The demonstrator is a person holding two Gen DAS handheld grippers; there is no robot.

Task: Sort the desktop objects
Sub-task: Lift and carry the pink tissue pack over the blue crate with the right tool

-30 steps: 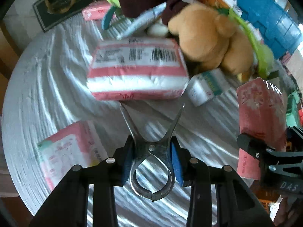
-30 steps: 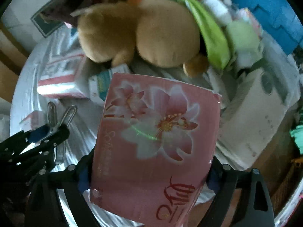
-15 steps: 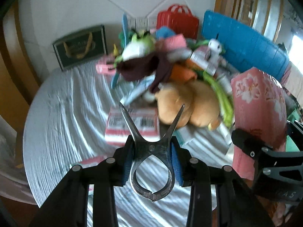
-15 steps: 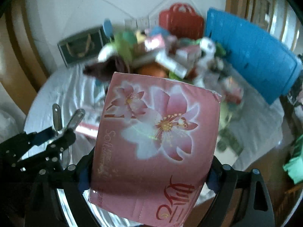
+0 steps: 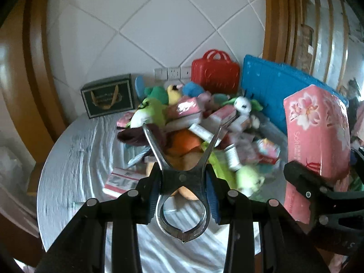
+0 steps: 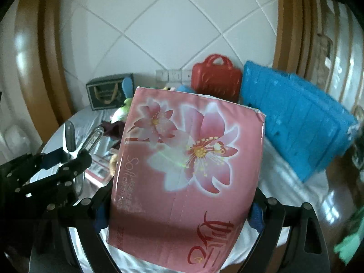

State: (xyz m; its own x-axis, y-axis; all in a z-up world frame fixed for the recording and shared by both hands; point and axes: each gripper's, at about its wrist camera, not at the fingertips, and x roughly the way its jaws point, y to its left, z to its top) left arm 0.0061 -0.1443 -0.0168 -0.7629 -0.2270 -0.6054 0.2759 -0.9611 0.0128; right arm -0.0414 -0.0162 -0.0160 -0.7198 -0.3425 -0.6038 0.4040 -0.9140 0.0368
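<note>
Both loads are being lifted clear of the counter [image 5: 75, 166]: a metal clip [image 5: 182, 182] is clamped in the left tool [image 5: 183, 182], a pink tissue pack [image 6: 184, 177] in the right tool [image 6: 182, 207], ready for sorting, with the jumbled pile [image 5: 193, 125] now being seen from higher.

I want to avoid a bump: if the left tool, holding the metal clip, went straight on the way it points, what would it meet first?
Probably the heap of plush toys and packets on the table, likely near the orange plush framed between the metal clip's arms; depth is unclear.
</note>
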